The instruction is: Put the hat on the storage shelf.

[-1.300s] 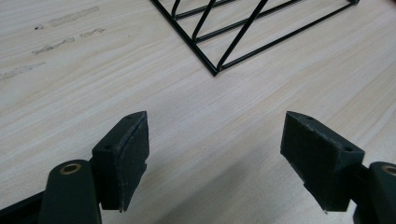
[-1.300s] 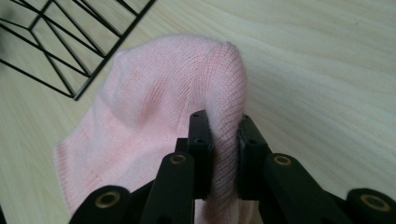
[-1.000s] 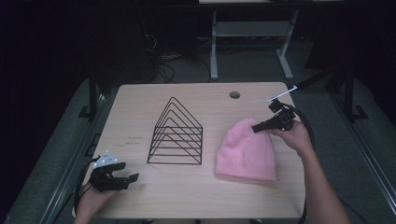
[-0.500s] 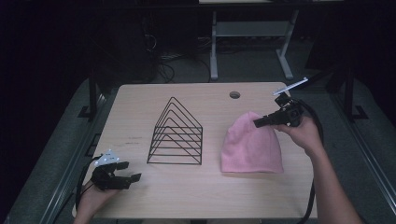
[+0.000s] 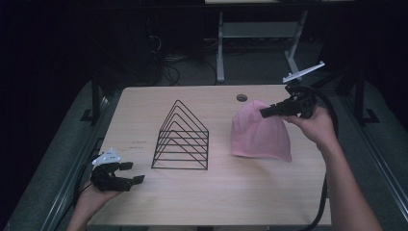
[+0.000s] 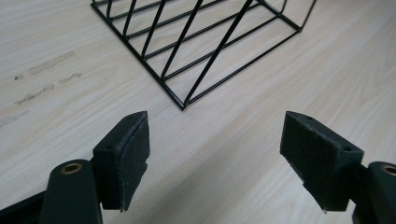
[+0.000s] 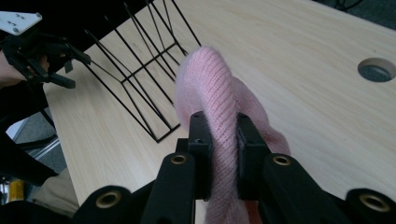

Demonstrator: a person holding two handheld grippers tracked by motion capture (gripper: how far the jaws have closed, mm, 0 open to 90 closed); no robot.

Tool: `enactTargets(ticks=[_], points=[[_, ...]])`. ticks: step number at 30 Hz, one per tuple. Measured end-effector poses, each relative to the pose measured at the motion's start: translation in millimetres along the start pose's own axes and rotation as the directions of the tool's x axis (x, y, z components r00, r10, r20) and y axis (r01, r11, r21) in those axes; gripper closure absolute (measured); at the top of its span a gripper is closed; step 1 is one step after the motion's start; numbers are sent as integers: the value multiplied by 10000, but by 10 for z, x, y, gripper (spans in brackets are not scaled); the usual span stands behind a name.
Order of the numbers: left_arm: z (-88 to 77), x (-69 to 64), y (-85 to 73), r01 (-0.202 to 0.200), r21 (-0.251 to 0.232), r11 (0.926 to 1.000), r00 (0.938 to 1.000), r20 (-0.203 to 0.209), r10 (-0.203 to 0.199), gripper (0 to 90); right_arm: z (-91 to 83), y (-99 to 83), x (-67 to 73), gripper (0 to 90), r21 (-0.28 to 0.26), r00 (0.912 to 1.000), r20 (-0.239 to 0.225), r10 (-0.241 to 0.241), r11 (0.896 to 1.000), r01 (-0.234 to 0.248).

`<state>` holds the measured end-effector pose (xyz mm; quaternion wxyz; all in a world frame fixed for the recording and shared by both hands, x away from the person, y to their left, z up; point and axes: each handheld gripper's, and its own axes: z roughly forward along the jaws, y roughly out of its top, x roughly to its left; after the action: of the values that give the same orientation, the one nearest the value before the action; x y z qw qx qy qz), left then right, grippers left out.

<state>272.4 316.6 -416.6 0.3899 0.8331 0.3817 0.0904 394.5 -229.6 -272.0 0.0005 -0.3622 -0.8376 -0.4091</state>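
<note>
Right gripper view shows our right gripper (image 7: 219,154) clamped on the pink knit hat (image 7: 219,93), lifting its top off the table (image 5: 269,202), while our left gripper (image 5: 126,173) waits open beside the wire rack (image 5: 183,137)

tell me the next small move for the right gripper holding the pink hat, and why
Probably lift a little higher. The right gripper has its jaws shut on a fold of the pink knit hat, yet the hat's lower edge looks to lie on the table. Raising it would free the hat before carrying it, perhaps toward the wire rack. The left gripper is open and idle.
</note>
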Motion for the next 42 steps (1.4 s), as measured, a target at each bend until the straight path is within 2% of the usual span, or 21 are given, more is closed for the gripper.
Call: enactTargets(ticks=[7,12,17,21,30,32,34,38,42], points=[[-140,1,138,-218,95,9997,9990,387,214,244,-75,152,130,795,-283,9995,-77,-297,9992,294],[-208,-1,274,-567,95,9983,9975,436,563,244,-97,278,244,795,-246,9985,-3,-556,9981,556],[-257,-20,439,-883,42,9961,9939,669,878,244,-126,403,349,795,-296,9967,44,-815,9962,816],[-311,-46,610,-1262,73,9920,9883,869,1251,243,-150,502,429,795,-347,9948,-59,-1021,9942,1018],[-398,-97,1019,-1770,145,9841,9776,1186,1741,244,-228,798,695,795,-593,9865,-145,-1628,9851,1617],[-408,-117,1068,-1828,118,9831,9737,1404,1794,243,-240,861,746,794,-585,9849,-145,-1727,9834,1716],[-432,-150,1134,-1900,-105,9817,9667,1724,1890,243,-245,924,782,794,-536,9839,-181,-1779,9828,1767],[-470,-173,1248,-1962,-328,9800,9603,1957,1988,242,-254,1044,875,794,-585,9806,-210,-1947,9794,1932],[-488,-178,1345,-2050,-323,9782,9589,1935,2073,243,-234,1162,969,794,-591,9735,-261,-2274,9724,2255]])
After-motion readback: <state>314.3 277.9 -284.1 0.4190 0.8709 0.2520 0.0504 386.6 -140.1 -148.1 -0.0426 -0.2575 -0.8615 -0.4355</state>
